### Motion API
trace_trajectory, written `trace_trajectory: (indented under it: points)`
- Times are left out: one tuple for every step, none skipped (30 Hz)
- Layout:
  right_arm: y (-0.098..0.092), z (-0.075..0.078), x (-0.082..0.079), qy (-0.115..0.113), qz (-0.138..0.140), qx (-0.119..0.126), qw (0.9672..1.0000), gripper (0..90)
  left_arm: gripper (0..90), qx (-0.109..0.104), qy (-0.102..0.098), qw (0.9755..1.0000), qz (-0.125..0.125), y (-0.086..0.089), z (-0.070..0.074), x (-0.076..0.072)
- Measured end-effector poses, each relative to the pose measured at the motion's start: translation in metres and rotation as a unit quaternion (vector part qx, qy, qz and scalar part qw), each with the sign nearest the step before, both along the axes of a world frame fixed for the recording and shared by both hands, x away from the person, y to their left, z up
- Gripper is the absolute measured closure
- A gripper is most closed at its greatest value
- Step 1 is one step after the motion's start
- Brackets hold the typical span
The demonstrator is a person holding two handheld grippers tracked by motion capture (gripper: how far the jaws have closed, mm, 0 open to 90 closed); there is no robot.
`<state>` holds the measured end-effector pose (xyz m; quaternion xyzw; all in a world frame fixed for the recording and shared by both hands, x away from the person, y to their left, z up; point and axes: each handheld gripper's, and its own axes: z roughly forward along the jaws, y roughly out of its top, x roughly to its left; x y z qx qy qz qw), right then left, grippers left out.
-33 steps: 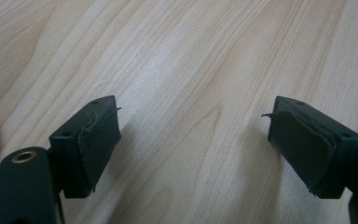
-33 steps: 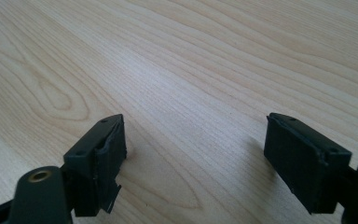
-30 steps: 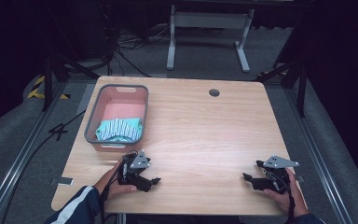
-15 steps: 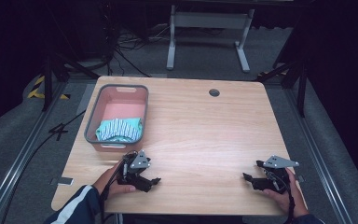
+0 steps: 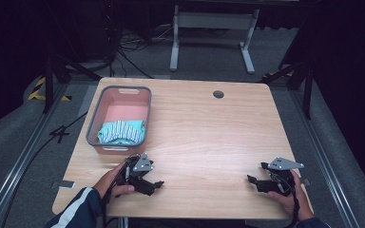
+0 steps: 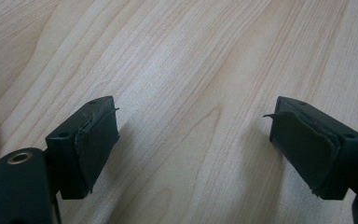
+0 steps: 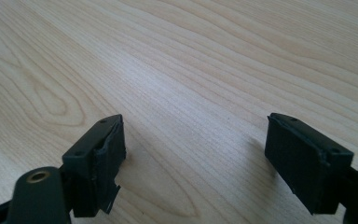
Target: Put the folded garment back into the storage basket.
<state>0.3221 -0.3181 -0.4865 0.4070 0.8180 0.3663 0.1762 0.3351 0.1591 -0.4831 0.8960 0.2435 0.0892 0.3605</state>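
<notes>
Left gripper (image 5: 158, 184): jaws wide apart, holding nothing, resting low at the near left of the wooden table (image 5: 209, 137).
Right gripper (image 5: 251, 179): jaws wide too, empty, near right edge, well apart from the left one.
Striped cloth (image 5: 121, 131): teal and white, bunched in the near end of the basket.
Basket (image 5: 94, 122): grey-rimmed, pink inside, far left, just beyond the left gripper.
Progress: judged not begun; cloth untouched, reach and grasp left to do.
</notes>
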Motion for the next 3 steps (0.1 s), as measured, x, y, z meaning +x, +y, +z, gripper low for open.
trace_trajectory:
  points:
    - [0.0000,0.0000,0.0000,0.000,0.000,0.000,1.0000,20.7,15.3,0.000,0.001,1.0000,0.000,0.0000,0.0000,-0.0001]
    - [0.0000,0.0000,0.0000,0.000,0.000,0.000,1.0000,20.7,15.3,0.000,0.001,1.0000,0.000,0.0000,0.0000,-0.0001]
    - [0.0000,0.0000,0.0000,0.000,0.000,0.000,1.0000,20.7,15.3,0.000,0.000,1.0000,0.000,0.0000,0.0000,0.0000]
